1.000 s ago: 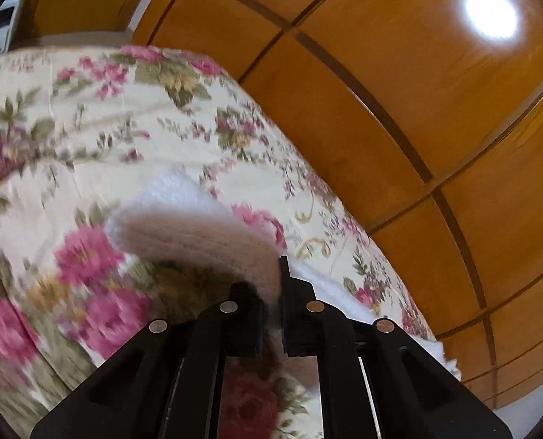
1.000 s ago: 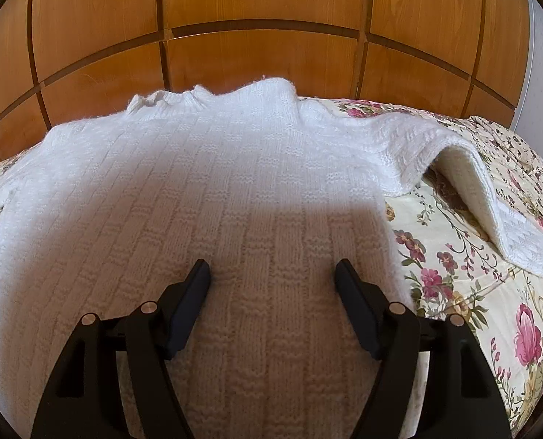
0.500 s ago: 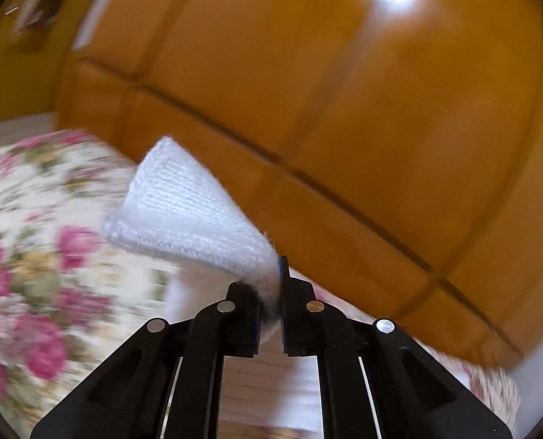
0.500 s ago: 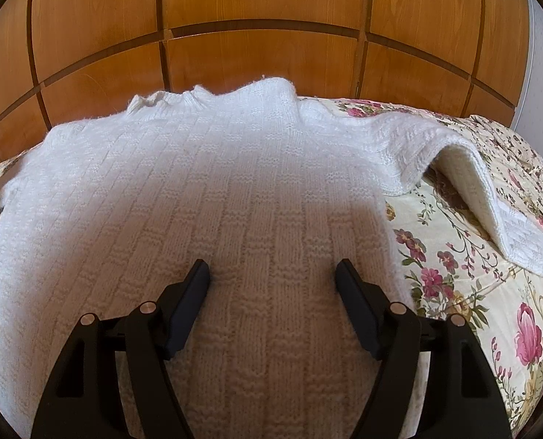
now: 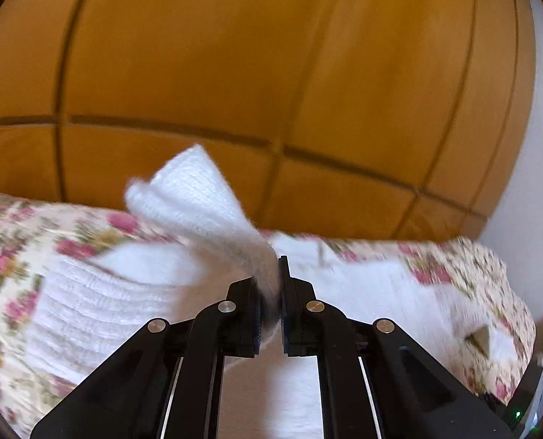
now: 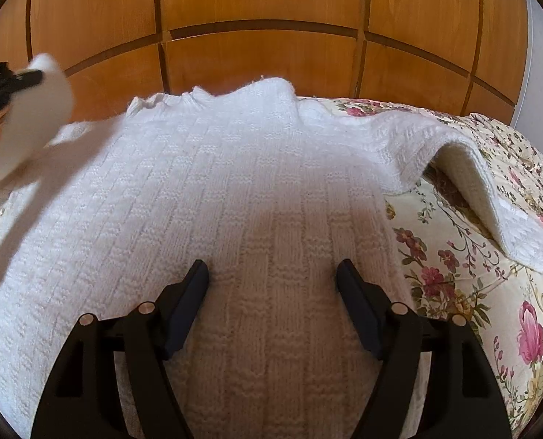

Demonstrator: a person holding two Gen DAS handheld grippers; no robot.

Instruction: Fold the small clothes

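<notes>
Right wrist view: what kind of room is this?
Likely a bedroom: a white knit sweater lies spread on a floral bedspread, with a wooden panelled headboard or wardrobe close behind.

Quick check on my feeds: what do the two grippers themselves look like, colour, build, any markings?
Both are matte black plastic with angular, cut-out linkage arms joined by round silver pins. The left gripper has dark pads with a bluish edge and pale rails running beneath. The right gripper has flat, slanted black fingers. No markings, cables or sleeves visible.
</notes>
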